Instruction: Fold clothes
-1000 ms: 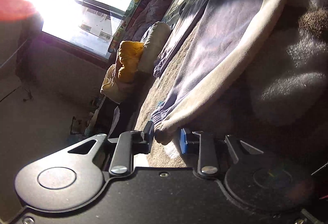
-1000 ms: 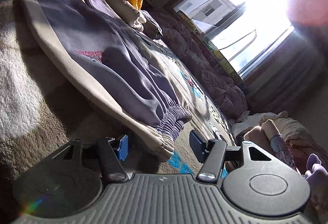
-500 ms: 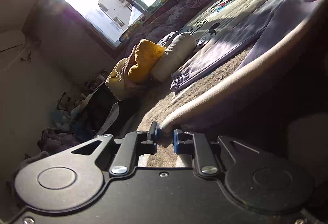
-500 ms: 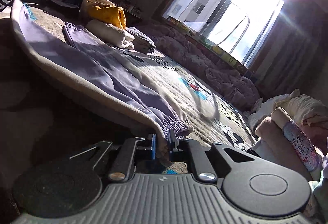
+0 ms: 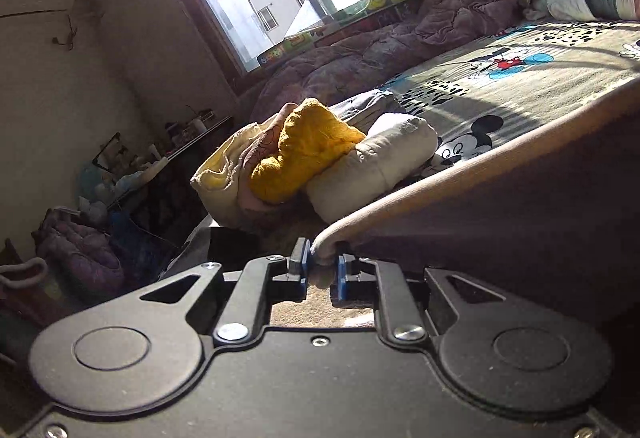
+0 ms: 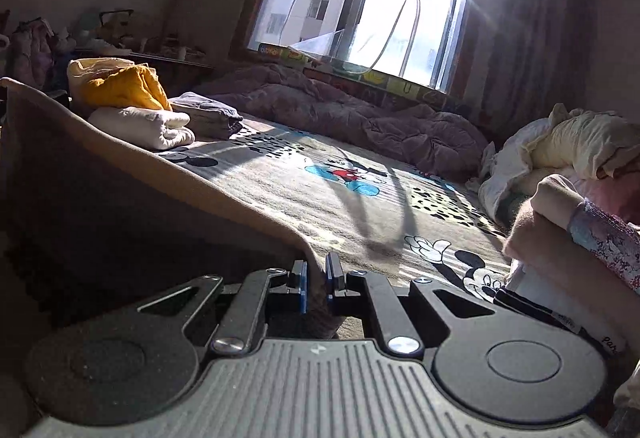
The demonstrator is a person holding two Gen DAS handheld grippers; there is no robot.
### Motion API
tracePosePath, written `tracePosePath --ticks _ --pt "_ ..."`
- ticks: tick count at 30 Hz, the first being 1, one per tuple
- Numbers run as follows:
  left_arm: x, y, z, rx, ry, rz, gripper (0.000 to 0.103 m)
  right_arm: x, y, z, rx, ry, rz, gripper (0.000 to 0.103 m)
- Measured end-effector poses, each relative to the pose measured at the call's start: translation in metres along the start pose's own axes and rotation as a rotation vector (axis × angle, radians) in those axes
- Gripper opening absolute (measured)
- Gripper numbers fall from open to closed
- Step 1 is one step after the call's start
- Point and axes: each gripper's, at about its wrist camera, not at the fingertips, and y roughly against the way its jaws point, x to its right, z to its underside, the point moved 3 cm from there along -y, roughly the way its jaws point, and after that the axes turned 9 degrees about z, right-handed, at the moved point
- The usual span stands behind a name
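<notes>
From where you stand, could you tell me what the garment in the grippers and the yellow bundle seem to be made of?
Garment: likely soft matte knit, sweatshirt-like; its pale edge band drapes in a smooth curve. Yellow bundle: probably nubby terry or chunky knit; its surface looks coarse and lumpy.

The left gripper (image 5: 322,270) was black, smooth-bodied, with round discs, silver screws and blue pads (image 5: 341,276). The right gripper (image 6: 317,284) matched it, though its body was grey and ribbed.

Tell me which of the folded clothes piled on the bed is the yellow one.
The mustard-yellow garment, sitting highest in the pile, above the white roll; the grey folded piece lies beside them.
</notes>
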Motion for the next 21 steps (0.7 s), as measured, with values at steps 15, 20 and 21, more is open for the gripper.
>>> tracePosePath --ticks 15,20,21 --pt "-0.015 -0.109 -0.017 -0.138 0.160 0.152 0.012 -0.007 -0.100 0.001 -0.135 0.007 -0.010 0.009" --pt "-0.024 -0.133 -0.011 -0.187 0.282 0.218 0.015 -0.008 -0.115 0.003 -0.153 0.016 -0.011 0.009" --pt "-0.029 -0.135 -0.011 -0.183 0.335 0.225 0.020 -0.008 -0.117 0.004 -0.159 0.015 -0.009 0.009"
